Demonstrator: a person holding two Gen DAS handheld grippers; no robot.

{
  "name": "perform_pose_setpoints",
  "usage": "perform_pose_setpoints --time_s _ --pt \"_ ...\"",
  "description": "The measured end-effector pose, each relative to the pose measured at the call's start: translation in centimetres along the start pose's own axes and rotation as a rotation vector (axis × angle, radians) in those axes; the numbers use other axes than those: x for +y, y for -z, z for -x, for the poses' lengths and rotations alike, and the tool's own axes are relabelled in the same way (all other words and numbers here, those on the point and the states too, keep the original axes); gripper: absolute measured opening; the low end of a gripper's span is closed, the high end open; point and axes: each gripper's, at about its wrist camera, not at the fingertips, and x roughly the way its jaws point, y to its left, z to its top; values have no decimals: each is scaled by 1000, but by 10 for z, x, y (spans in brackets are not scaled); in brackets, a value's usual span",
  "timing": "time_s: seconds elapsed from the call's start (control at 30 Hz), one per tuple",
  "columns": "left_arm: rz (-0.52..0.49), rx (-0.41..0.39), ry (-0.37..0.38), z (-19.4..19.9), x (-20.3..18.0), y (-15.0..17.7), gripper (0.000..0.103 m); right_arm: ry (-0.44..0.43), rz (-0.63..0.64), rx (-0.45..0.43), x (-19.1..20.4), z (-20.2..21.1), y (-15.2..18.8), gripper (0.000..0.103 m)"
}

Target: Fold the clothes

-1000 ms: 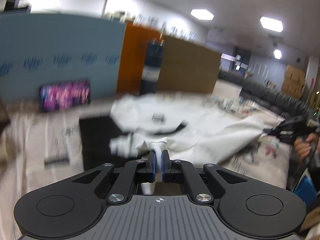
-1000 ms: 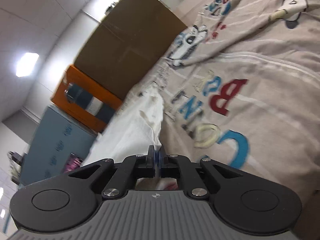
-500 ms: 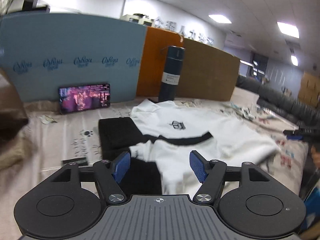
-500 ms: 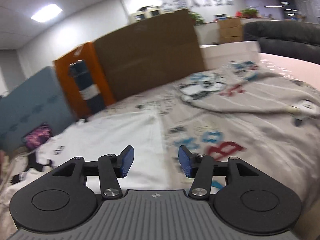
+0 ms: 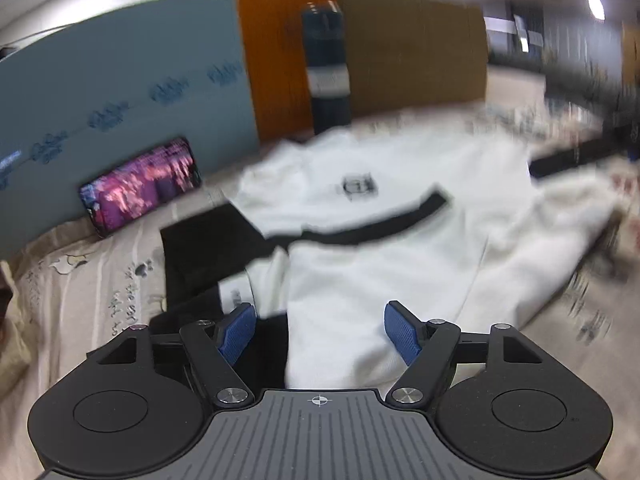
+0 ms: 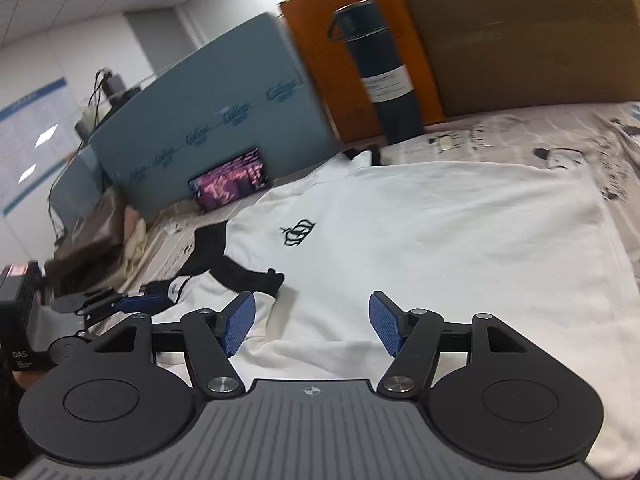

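A white shirt with black trim and a small black logo lies spread on the printed bedsheet, partly folded over itself; it also shows in the right wrist view. My left gripper is open and empty, just above the shirt's near edge beside its black sleeve. My right gripper is open and empty over the shirt's near hem. The left gripper shows at the left of the right wrist view.
A dark blue flask stands at the back against orange and brown boards. A phone with a lit screen leans on a blue panel. A brown bag sits at far left.
Both grippers were shut on the shirt one second ago and have opened and let go. The shirt now lies on the sheet. Both cameras have swung toward it.
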Motion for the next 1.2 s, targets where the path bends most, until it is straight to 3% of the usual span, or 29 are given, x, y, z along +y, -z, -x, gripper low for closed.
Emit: perform_pose_setpoints --time_s 0.07,0.17,0.33,0.43,0.53,0.63,0.73,0.97,1.0,1.03,1.1,1.2 --pt "-6 19 46 -1 6 -3 74 -1 6 4 -2 -2 -6 64" --pt "60 -64 75 15 27 -30 77 15 -27 -16 -19 0 -24 68" --pt "211 -227 95 29 66 -105 84 -5 -140 -46 -54 -4 -62 74" --pt "304 -246 117 3 80 -147 84 -13 -231 -53 -78 -17 -84 78" --pt "326 -185 130 -53 82 -167 84 -20 -303 -48 -102 -33 -88 78" --pt "352 -101 151 -115 84 -170 83 -46 -380 -37 -126 -46 -80 78" --pt "405 -66 181 -165 88 -171 83 -76 -443 -21 -145 -53 -72 78" --pt "417 52 132 -254 89 -178 80 -104 -557 -25 -170 -53 -65 78" --pt "409 71 118 -262 88 -177 68 -107 -579 -31 -174 -52 -64 78" --pt "406 53 117 -258 86 -175 62 -104 -609 -48 -177 -49 -62 78" --pt "399 7 118 -246 81 -173 29 -90 -654 -85 -183 -44 -60 78" --pt "389 -63 119 -229 75 -169 7 -71 -704 -119 -192 -40 -57 78"
